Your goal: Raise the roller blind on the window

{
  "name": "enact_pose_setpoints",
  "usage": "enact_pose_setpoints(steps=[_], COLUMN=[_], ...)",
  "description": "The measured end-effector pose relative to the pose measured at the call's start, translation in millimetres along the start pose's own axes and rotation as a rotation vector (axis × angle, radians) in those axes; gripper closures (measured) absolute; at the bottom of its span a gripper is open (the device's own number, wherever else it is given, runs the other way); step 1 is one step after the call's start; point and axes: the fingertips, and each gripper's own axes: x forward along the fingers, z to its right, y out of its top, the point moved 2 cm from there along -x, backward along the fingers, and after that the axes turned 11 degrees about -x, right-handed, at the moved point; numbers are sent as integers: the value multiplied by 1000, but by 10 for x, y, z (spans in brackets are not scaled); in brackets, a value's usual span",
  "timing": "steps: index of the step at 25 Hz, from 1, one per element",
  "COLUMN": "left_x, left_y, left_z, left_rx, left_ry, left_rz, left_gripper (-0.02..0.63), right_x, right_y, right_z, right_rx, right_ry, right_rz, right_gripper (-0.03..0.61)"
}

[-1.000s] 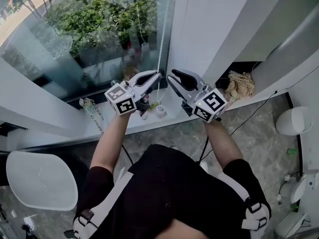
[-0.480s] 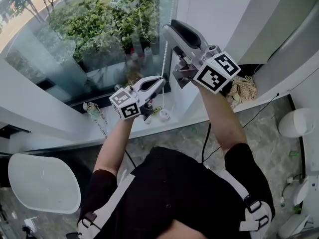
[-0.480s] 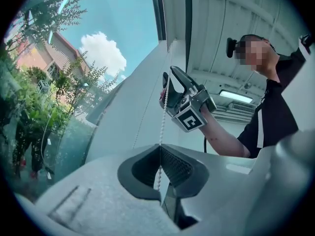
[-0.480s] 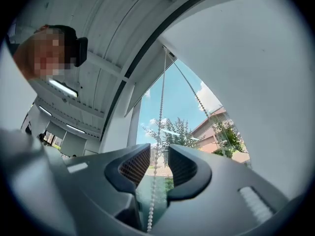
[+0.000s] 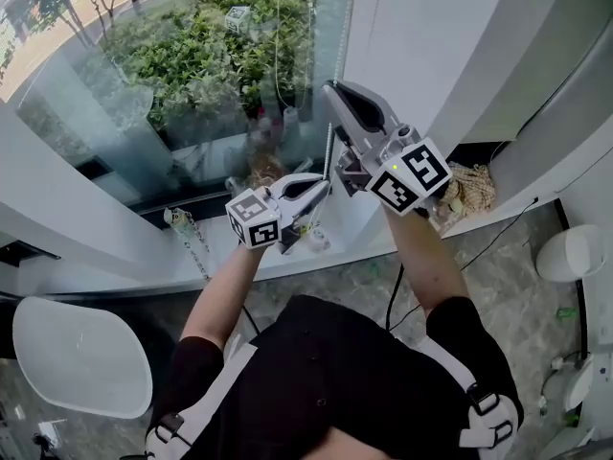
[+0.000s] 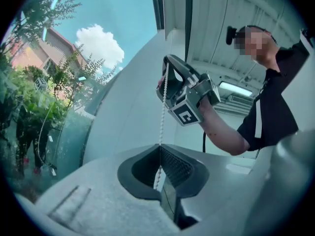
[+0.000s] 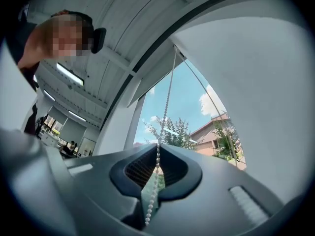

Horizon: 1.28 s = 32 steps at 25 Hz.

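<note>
Inside left claw (image 6: 160, 149) (pinched), bead chain (image 6: 162, 112)

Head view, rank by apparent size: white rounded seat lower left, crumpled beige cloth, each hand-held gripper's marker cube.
1. White rounded seat.
2. Right hand-held gripper's marker cube.
3. Left hand-held gripper's marker cube and beige cloth: about alike, cloth partly hidden; cubes sit nearer the camera.

bead chain (image 5: 329, 153) hanging in a narrow gap, window glass (image 5: 192, 94) close behind and left of the chain, white wall (image 5: 421, 36) close right of it, open air on its room side, sill (image 5: 115, 247) beneath cluttered with small items (image 5: 313, 241)
</note>
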Motion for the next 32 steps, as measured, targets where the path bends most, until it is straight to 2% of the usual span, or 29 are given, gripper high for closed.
enact_pose_setpoints(steps=[4,6,8,10,12,17,19,21,24,32], left_x=[56,-26,-121,-182,-189,-113,-65,-23,106,314], left_y=[-789,-1168,-1377,-1337,-1073,145,581,863,1110,1334], left_z=[-160,-273,-336,-360,-332,-129,-13,89,184,387], left_rx=[-74,-103,-93,-97,-91,8,7,-3,42,65], left_ry=[82,115,122,117,99,27,1,-24,-44,-114], left_rz=[-221,-334,-391,-354,-261,36,108,130,120,141], left_gripper=[607,606,600,515,512,511,511,484,477,459], right_x=[-334,-575,-791,-939,-1001,-953,-924,-902,-887,-1006], right_y=[-738,-1121,-1422,-1590,-1616,-1612,-1626,-1647,-1627,-1601], right_z=[-102,-123,-126,-132,-147,-218,-244,-320,-355,-360], right_rx=[-21,15,61,92,103,119,135,140,132,139], right_ry=[-13,-32,-51,-61,-58,-34,-30,-18,0,-2], right_rz=[-160,-235,-296,-334,-344,-341,-335,-337,-340,-350], right_gripper=[561,563,563,561,561,561,561,561,561,561])
